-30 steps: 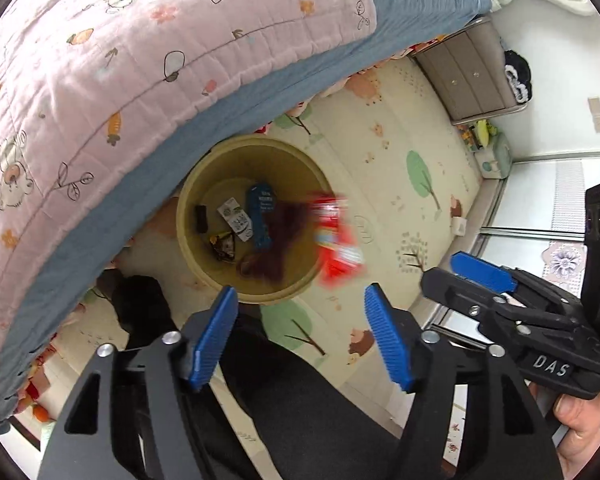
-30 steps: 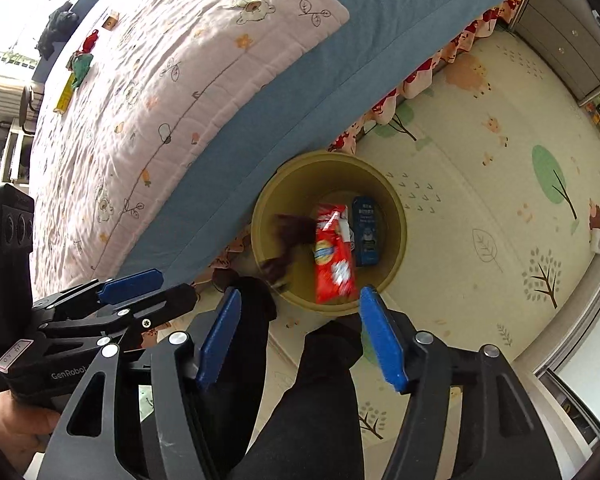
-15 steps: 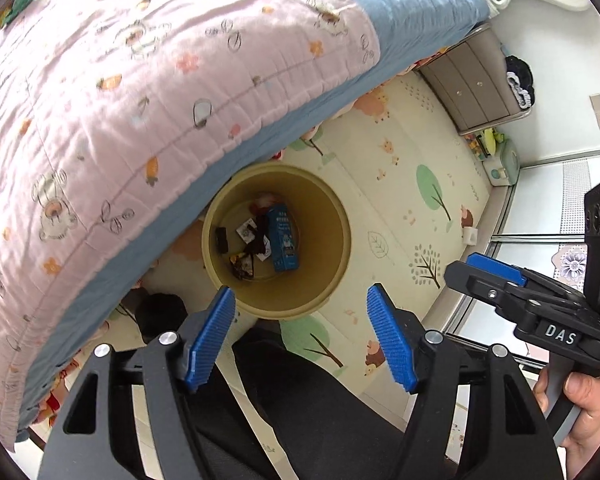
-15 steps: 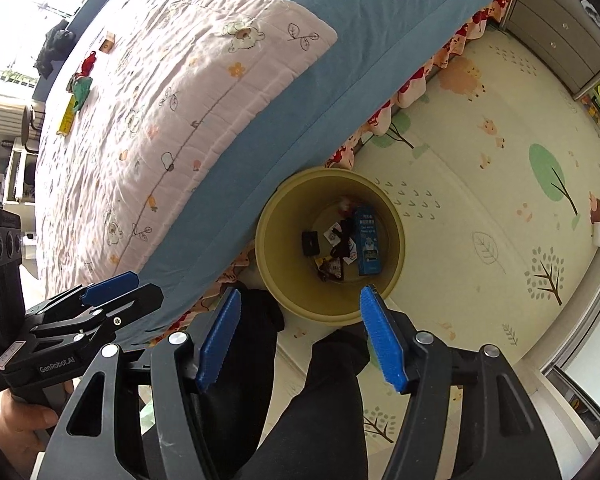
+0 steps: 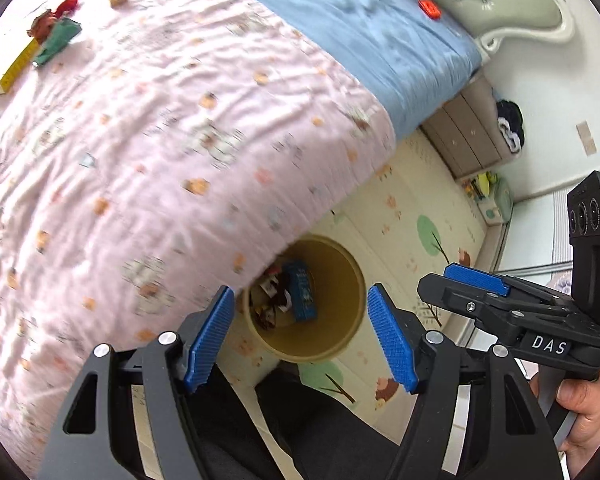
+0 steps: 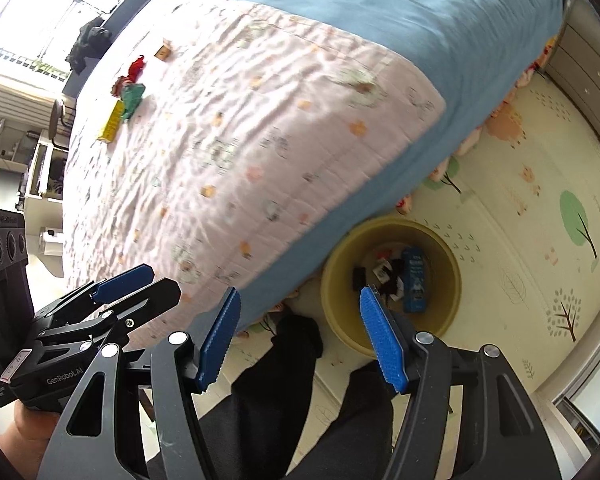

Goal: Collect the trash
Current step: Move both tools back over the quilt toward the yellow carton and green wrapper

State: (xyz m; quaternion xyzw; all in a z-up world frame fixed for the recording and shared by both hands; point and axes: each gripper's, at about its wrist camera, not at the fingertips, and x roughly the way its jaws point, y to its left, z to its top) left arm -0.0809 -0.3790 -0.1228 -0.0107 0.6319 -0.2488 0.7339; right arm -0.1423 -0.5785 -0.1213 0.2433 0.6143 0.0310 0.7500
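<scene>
Left wrist: left gripper [image 5: 300, 336] jaws spread, nothing between pads. Yellow bin [image 5: 342, 280] on play mat [image 5: 428, 208], half under edge of pink quilt [image 5: 160, 140]; blue carton [image 5: 302, 298] and wrappers inside. Right gripper [image 5: 476, 284] at right edge.

Right wrist: right gripper [image 6: 300, 338] jaws spread, empty. Bin [image 6: 450, 280] beside bed. Loose trash [image 6: 130, 94] on quilt [image 6: 260, 140], well apart from bin.
</scene>
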